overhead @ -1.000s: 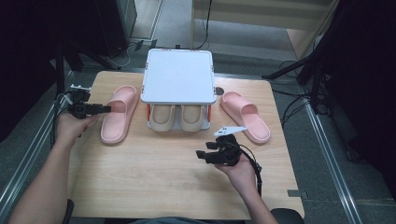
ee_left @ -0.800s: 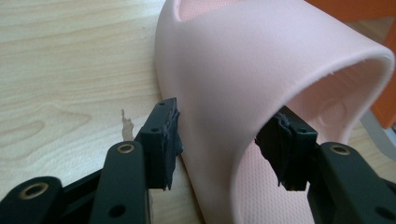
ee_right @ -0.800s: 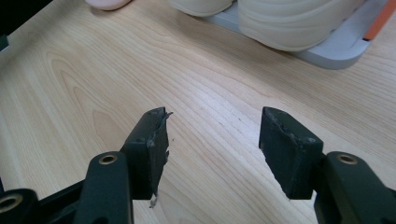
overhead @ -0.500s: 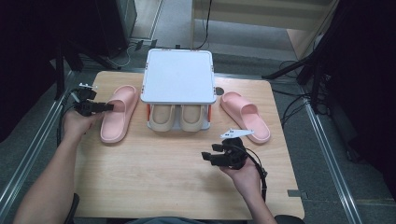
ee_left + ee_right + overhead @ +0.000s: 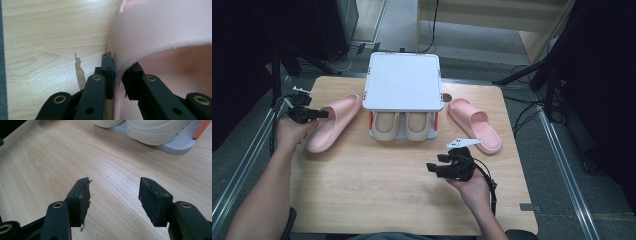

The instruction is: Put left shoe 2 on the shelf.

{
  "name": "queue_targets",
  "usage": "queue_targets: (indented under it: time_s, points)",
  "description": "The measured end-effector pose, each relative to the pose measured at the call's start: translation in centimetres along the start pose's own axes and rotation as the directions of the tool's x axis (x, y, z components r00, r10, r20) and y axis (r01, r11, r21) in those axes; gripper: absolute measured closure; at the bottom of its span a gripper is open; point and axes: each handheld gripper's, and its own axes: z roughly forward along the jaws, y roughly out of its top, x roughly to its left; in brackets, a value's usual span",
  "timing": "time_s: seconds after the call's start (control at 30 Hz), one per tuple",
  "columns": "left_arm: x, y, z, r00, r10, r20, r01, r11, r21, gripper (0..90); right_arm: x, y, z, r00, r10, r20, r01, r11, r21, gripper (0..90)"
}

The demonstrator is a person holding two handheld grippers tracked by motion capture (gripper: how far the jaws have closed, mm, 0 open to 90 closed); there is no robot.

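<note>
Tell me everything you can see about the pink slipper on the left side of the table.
The left pink slipper is a one-piece slide of soft, foam-like material with a broad strap and a finely textured footbed. It lies sole down on the wooden table, left of the shoe rack, toe angled toward it. The left gripper has just been closing, and its pads pinch the strap's edge.

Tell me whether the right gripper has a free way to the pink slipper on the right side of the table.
Probably yes. The right gripper hovers open over bare table, and the right pink slipper lies beyond it beside the rack, with nothing between; the jaws would have to turn toward it.
</note>
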Motion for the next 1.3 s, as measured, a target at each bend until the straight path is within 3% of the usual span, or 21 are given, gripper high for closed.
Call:
queue_targets:
  time_s: [0.1,0.27,0.53,0.77,0.9,1.07,1.2,1.3]
  points:
    - [-0.1,0.1,-0.3,0.9997,-0.023,0.011,0.023,0.9997,-0.006,81.5,0.0,0.0,0.0,1.0000,0.004,0.001,-0.004,1.0000,0.000,43.0]
    - [-0.5,0.4,-0.7,0.9996,-0.023,0.017,0.023,0.9997,-0.001,81.6,0.0,0.2,0.0,1.0000,0.003,-0.004,-0.003,0.9999,-0.012,43.0]
    - [-1.3,1.6,-2.3,0.9960,-0.070,0.056,0.072,0.9968,-0.035,81.6,-0.2,0.5,0.1,0.9997,0.007,-0.024,-0.008,0.9996,-0.027,43.0]
    - [-2.0,3.8,-4.0,0.9994,-0.033,-0.007,0.033,0.9989,-0.035,81.2,0.0,1.0,0.4,0.9989,-0.008,-0.045,0.007,0.9996,-0.027,43.0]
    - [-2.3,5.2,-5.1,0.9990,-0.037,-0.027,0.035,0.9979,-0.054,81.1,0.1,1.3,0.8,0.9982,-0.016,-0.057,0.015,0.9996,-0.022,43.0]
    - [-2.8,6.6,-6.5,0.9994,-0.031,-0.017,0.030,0.9975,-0.063,80.8,0.3,1.5,1.1,0.9974,-0.026,-0.067,0.025,0.9995,-0.018,43.0]
    - [-3.3,7.8,-7.4,0.9989,-0.021,-0.042,0.018,0.9984,-0.053,80.4,0.4,1.7,1.3,0.9966,-0.037,-0.074,0.035,0.9992,-0.018,43.0]
    - [-3.7,8.5,-7.8,0.9992,-0.019,-0.036,0.016,0.9983,-0.056,80.1,0.5,1.9,1.4,0.9961,-0.039,-0.079,0.038,0.9991,-0.016,43.0]
